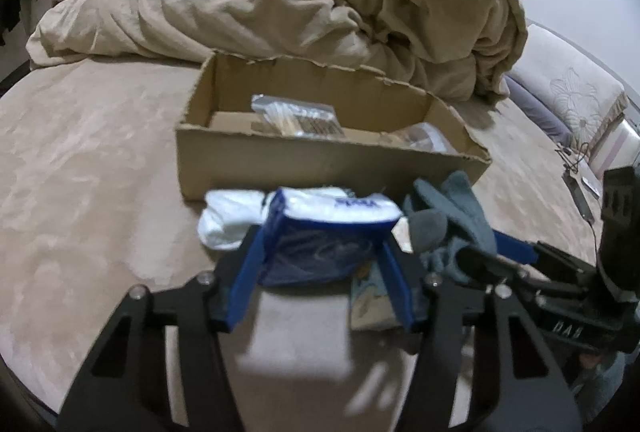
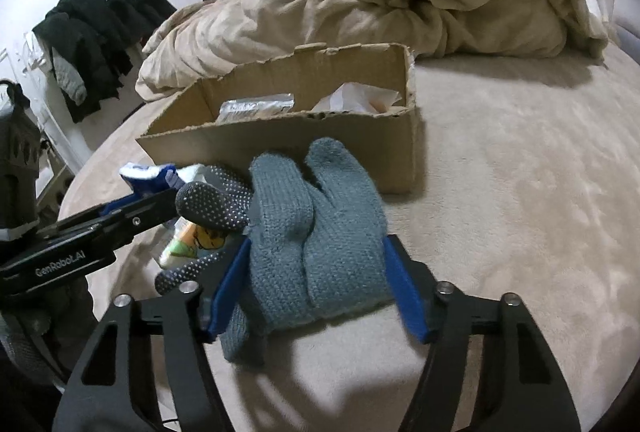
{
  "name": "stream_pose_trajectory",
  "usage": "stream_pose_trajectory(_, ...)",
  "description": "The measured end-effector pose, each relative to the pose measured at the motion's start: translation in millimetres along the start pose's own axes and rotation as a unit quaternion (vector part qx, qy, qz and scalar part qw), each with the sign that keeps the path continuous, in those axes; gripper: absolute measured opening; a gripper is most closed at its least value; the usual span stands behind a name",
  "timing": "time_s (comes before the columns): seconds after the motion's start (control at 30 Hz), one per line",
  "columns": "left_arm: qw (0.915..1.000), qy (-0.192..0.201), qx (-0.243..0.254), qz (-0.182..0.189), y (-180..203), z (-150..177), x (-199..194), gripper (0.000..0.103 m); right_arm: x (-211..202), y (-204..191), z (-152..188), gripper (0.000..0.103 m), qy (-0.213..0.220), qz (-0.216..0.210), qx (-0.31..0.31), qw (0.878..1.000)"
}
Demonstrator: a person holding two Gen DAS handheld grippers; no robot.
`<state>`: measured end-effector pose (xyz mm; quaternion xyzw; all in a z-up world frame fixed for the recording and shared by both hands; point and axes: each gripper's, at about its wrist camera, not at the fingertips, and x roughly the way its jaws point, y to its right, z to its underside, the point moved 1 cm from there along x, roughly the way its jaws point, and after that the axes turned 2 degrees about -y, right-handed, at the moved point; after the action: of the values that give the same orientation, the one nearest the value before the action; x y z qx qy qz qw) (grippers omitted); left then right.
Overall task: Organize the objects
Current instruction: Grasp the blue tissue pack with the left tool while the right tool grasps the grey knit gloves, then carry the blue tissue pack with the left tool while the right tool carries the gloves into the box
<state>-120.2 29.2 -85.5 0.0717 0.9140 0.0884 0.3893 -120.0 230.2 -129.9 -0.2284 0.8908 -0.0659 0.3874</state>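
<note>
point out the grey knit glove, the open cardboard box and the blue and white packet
grey knit glove (image 2: 320, 256), right wrist view, middle of its palm
open cardboard box (image 1: 320, 163), left wrist view, near outer wall
blue and white packet (image 1: 320, 244), left wrist view, blue front face

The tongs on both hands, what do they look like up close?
Both tongs, left and right, have matte black cut-out arms with silver bolts, ending in flat blue fingers. White "GenRobot.AI" lettering marks the left unit's black body, seen from the right wrist.
</note>
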Motion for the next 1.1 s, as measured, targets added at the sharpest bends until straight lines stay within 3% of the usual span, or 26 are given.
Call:
stream_pose_trajectory(0.03, 1.0, 0.002, 0.0, -0.001, -0.6, 0.4, -2.3, 0.056, -2.4, -0.2, -1.0, 0.051, 0.005, 0.004, 0.0, 1.0)
stream_pose_trajectory(0.17, 0.9999, 0.01, -0.005, -0.004, -4.1, 0.4, -11.1, 0.055, -11.0, -0.7, -3.6, 0.039, 0.015, 0.014, -0.002, 1.0)
stream_pose_trajectory(0.23, 0.9999, 0.015, -0.007, -0.004, -5.3, -0.5, -17.1, 0.055, -17.5, -2.9, -5.0, 0.021, 0.022, 0.017, -0.007, 1.0)
stream_pose_trajectory(0.33, 0.9997, 0.021, -0.007, -0.004, -5.9, -1.7, -25.1, 0.055, -27.3, -4.8, -7.8, 0.005, 0.035, 0.022, -0.013, 0.999)
stream_pose_trajectory(0.6, 0.9994, 0.033, -0.006, -0.003, -5.3, -3.9, -41.5, 0.055, -48.4, -3.9, -13.9, 0.005, 0.055, 0.024, -0.009, 0.998)
stream_pose_trajectory(0.7, 0.9994, 0.034, -0.006, -0.004, -5.0, -4.8, -43.8, 0.055, -44.8, -7.1, -15.6, 0.005, 0.036, 0.028, -0.021, 0.999)
stream_pose_trajectory(0.77, 0.9994, 0.034, -0.006, -0.003, -5.2, -4.3, -44.2, 0.055, -37.7, -5.8, -11.6, 0.018, 0.028, 0.038, -0.019, 0.999)
stream_pose_trajectory(0.83, 0.9994, 0.034, -0.007, -0.001, -5.4, -3.5, -45.5, 0.055, -27.1, -1.0, -7.5, 0.079, 0.015, 0.042, -0.009, 0.999)
stream_pose_trajectory(0.87, 0.9994, 0.034, -0.007, -0.002, -5.3, -3.4, -45.4, 0.055, -22.6, 0.4, -5.4, 0.087, 0.008, 0.043, -0.007, 0.999)
stream_pose_trajectory(0.93, 0.9994, 0.034, -0.008, -0.001, -6.5, -2.3, -46.9, 0.055, -8.4, 5.1, -1.8, 0.09, -0.016, 0.046, 0.002, 0.999)
stream_pose_trajectory(1.0, 0.9993, 0.034, -0.013, 0.0, -8.8, -1.0, -48.0, 0.055, 1.6, 8.8, 0.9, 0.09, -0.03, 0.014, 0.02, 0.999)
stream_pose_trajectory(1.1, 0.9993, 0.035, -0.016, 0.001, -11.0, 0.4, -49.8, 0.055, 3.7, 3.1, 2.6, 0.087, -0.022, 0.008, 0.013, 1.0)
